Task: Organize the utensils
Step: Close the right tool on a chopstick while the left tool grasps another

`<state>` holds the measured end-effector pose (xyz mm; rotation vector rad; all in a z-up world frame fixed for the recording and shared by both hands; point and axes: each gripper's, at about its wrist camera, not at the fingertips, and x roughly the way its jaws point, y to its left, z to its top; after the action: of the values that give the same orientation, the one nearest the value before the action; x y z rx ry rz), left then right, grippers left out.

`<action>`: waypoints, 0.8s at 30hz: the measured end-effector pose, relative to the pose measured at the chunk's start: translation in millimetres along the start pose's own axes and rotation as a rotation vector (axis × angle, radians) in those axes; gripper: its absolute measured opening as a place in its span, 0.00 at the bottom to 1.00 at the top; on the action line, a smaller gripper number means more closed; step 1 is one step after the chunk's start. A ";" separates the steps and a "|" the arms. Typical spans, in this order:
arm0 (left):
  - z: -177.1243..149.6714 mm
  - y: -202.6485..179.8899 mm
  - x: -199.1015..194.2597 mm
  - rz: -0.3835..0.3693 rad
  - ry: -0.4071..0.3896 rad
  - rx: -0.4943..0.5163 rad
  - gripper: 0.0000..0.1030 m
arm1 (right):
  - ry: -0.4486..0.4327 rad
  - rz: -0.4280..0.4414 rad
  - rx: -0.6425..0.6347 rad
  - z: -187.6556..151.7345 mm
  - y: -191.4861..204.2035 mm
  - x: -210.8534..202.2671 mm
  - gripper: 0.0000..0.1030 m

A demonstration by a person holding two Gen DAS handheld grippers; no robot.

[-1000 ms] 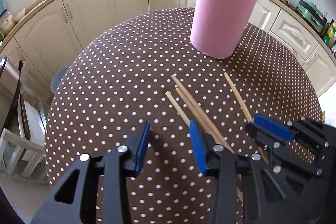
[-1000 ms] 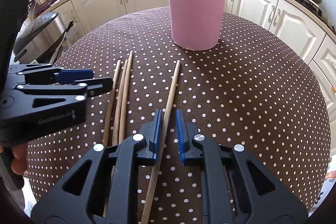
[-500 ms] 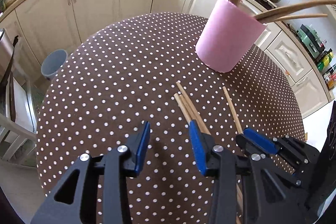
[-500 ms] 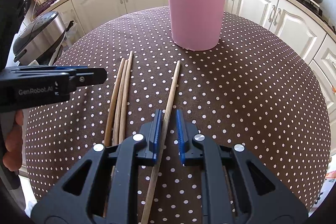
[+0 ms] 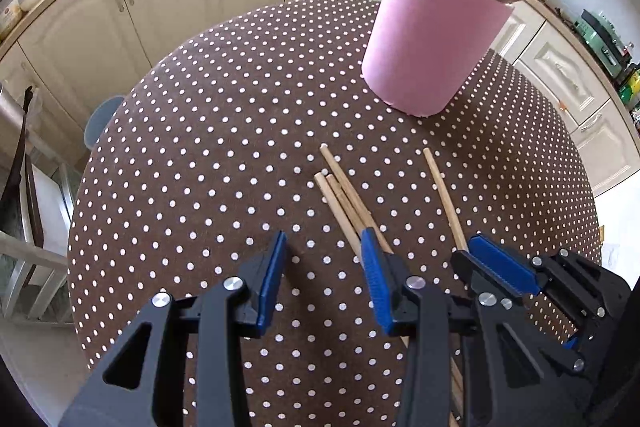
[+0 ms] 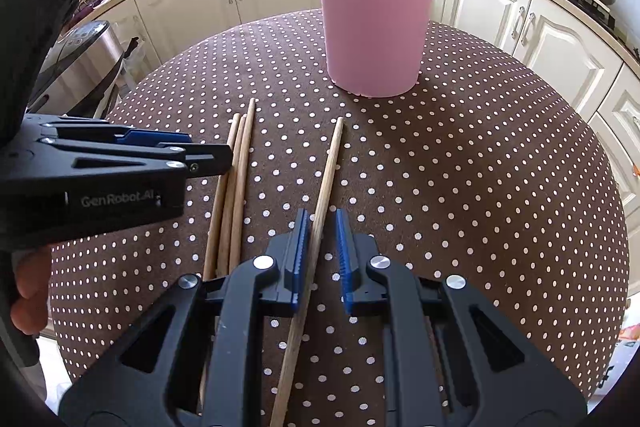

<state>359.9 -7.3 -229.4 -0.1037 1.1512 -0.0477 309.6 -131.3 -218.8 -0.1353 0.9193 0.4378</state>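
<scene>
We straddle the lone chopstick [image 6: 326,183] with the right gripper [image 6: 320,259], jaws narrowed but unclosed; next we pinch; left gripper [image 5: 324,283] gapes wide.

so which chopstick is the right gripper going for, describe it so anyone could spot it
On the dotted table, find the pink cup. In front of it lie four chopsticks: the lone chopstick lies apart, right of the bundle of three, running between the right gripper pads.

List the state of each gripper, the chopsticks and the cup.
Left gripper: open, empty, above the table.
Right gripper: open, straddling the single chopstick, not clamped.
Three chopsticks: lying together flat on the table.
Pink cup: upright, holding chopsticks.
</scene>
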 end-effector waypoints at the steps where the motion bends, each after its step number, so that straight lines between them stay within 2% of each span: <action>1: 0.7 0.0 0.4 -0.001 0.002 0.001 0.38 | 0.006 0.001 0.000 0.9 -0.1 0.5 0.15; 12: 6.5 -6.1 7.2 0.011 0.001 -0.006 0.38 | 0.034 0.007 0.001 15.1 -0.6 6.8 0.15; 15: 4.7 -4.3 5.8 0.006 0.005 -0.006 0.33 | 0.045 0.005 -0.007 19.4 0.3 8.9 0.15; 18: 0.7 1.0 5.0 -0.014 0.019 0.007 0.33 | 0.059 0.002 -0.018 24.5 1.5 12.2 0.15; 24: -1.5 3.0 1.8 0.011 0.023 0.030 0.33 | 0.071 0.009 -0.023 31.0 4.8 17.0 0.15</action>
<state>359.3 -4.6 -231.9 -0.0704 1.1733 -0.0564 339.4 -112.6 -213.2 -0.1684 0.9846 0.4540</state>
